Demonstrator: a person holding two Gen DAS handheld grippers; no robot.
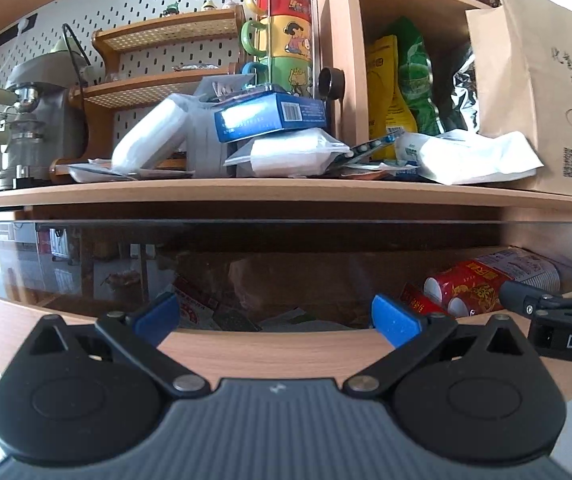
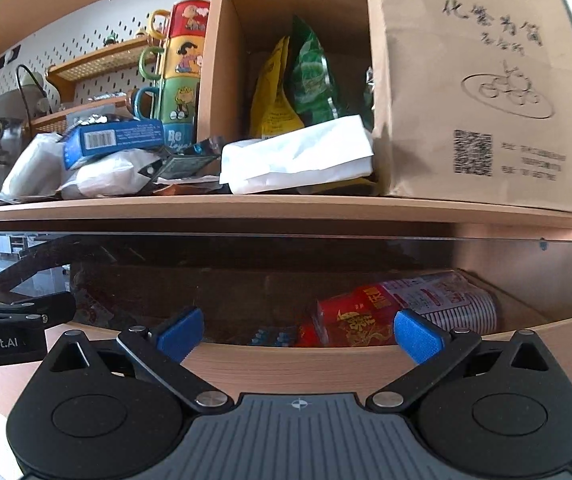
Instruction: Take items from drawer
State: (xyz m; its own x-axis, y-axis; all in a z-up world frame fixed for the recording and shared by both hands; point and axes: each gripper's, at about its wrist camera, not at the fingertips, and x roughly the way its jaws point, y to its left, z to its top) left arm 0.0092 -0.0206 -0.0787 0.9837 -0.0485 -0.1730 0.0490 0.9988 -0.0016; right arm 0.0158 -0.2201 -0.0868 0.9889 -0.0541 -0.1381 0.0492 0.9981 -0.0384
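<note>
Both our grippers, left gripper [image 1: 274,320] and right gripper [image 2: 299,332], hover before the open drawer [image 2: 286,364], jaws spread, holding nothing. Red cans [image 2: 357,320] lie at its right. We should send the right one over the front wall, straddling a can squarely.

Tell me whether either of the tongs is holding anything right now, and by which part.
Nothing is held. The left tongs and right tongs are both open and empty, in front of the drawer.
</note>
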